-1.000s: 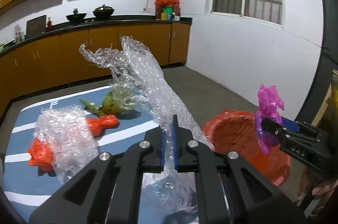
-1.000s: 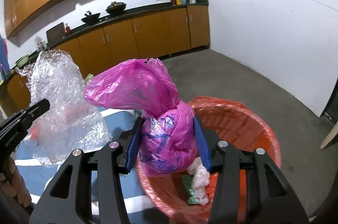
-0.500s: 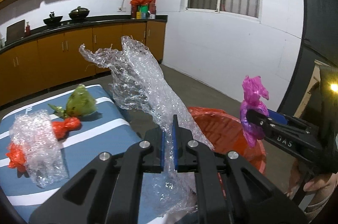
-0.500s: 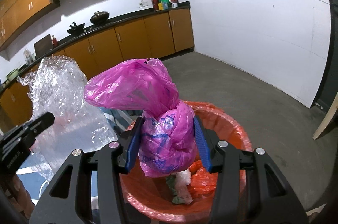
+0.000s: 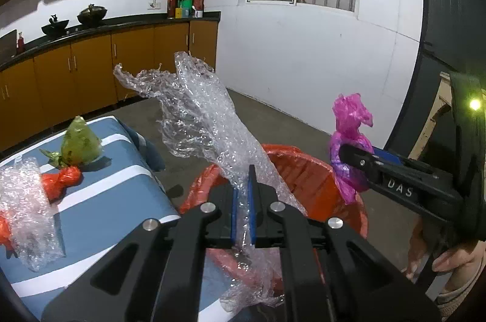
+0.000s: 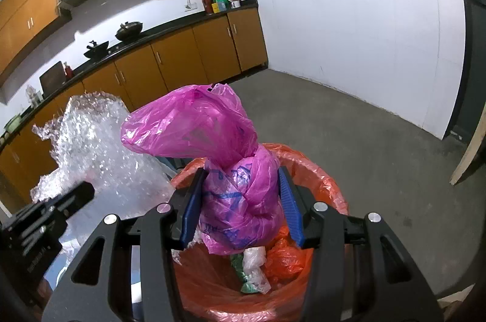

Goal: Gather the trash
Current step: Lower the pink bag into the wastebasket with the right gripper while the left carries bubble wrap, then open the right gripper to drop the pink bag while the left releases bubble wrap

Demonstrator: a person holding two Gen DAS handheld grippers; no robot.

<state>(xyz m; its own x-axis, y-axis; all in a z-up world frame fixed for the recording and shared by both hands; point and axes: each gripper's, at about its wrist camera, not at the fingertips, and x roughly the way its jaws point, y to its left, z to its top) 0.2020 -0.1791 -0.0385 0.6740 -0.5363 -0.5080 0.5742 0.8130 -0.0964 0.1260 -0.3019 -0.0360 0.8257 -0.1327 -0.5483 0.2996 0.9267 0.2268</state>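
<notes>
At nine o'clock from my left gripper (image 5: 243,194) lies the blue striped table (image 5: 127,200). On it, from the left edge inward, rest a crumpled piece of bubble wrap (image 5: 24,209), a knotted red bag (image 5: 60,181) touching it, and a green bag (image 5: 80,146) just behind the red one, at about ten o'clock. My left fingers are pinched almost together on a long sheet of bubble wrap (image 5: 206,121); it rises from between the blue pads toward eleven and twelve o'clock, and its tail hangs down toward six. Directly ahead and below, from twelve to two o'clock, stands the bin with its orange liner (image 5: 306,173), next to the table's corner.

At three o'clock in the left view my right gripper (image 5: 349,153) reaches in, with my right hand (image 5: 449,258) on its handle at four o'clock. Its fingers stand about half apart, pressed on both sides of a knotted pink bag (image 6: 237,182), whose loose top flops toward ten o'clock. In the right view the pink bag hangs over the bin's (image 6: 322,179) mouth, above a white scrap (image 6: 255,261), a green scrap (image 6: 240,267) and an orange bag (image 6: 285,258) inside. The bubble wrap sheet (image 6: 100,146) shows at nine o'clock there, above my left gripper's body (image 6: 48,218).
</notes>
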